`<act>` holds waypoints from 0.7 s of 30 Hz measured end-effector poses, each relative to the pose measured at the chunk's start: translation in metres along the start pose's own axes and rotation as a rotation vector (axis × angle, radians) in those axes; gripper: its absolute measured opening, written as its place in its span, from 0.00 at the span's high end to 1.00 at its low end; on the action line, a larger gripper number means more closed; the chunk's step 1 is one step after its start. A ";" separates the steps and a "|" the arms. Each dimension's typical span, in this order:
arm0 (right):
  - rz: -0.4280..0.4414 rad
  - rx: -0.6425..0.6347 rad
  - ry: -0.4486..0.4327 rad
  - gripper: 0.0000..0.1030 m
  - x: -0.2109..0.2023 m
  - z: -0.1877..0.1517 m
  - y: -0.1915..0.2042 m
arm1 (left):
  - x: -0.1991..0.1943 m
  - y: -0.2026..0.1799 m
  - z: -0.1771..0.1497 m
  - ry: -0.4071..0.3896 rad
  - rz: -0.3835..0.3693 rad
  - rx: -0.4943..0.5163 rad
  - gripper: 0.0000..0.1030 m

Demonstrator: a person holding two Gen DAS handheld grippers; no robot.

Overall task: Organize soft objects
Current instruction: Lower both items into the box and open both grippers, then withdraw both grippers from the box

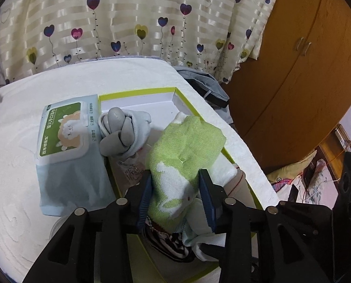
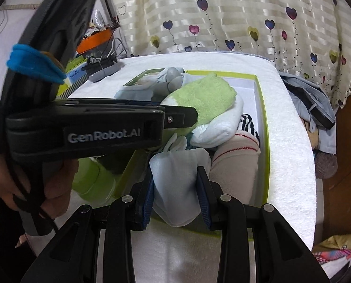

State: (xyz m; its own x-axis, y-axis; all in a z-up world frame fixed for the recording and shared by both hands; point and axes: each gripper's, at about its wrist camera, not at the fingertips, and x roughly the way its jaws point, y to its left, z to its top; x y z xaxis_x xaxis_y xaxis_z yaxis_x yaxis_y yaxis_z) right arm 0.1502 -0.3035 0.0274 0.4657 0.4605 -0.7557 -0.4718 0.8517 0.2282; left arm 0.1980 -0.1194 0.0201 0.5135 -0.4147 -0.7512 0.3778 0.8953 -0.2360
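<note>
Packing socks | left tool (image 1: 176,198) clamped on green sock (image 1: 182,155) over box (image 1: 137,93) centre | right tool (image 2: 176,197) gripping pale-blue sock (image 2: 179,176) at box's 6 o'clock edge | advice: lower fully into 12 o'clock gap before releasing.

Home bedroom: heart-print curtain (image 1: 133,23), wooden wardrobe (image 1: 300,70).

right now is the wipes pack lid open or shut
Shut: the white flip lid lies flat on the wipes pack, which rests beside the box.
</note>
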 end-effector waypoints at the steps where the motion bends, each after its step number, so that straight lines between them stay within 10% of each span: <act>1: -0.001 -0.001 -0.005 0.63 -0.002 -0.001 0.000 | -0.002 -0.001 0.000 -0.010 -0.007 0.005 0.63; 19: -0.006 -0.012 -0.133 0.56 -0.046 -0.010 0.007 | -0.046 0.009 -0.009 -0.113 -0.051 -0.018 0.61; 21: -0.006 -0.032 -0.111 0.70 -0.043 -0.012 0.010 | -0.051 0.010 -0.013 -0.121 -0.045 -0.020 0.61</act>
State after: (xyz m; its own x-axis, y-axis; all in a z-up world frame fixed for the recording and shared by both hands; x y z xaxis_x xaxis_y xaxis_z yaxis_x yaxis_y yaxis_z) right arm 0.1164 -0.3175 0.0549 0.5482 0.4815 -0.6839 -0.4916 0.8470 0.2023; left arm 0.1658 -0.0869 0.0486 0.5856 -0.4703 -0.6602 0.3875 0.8778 -0.2815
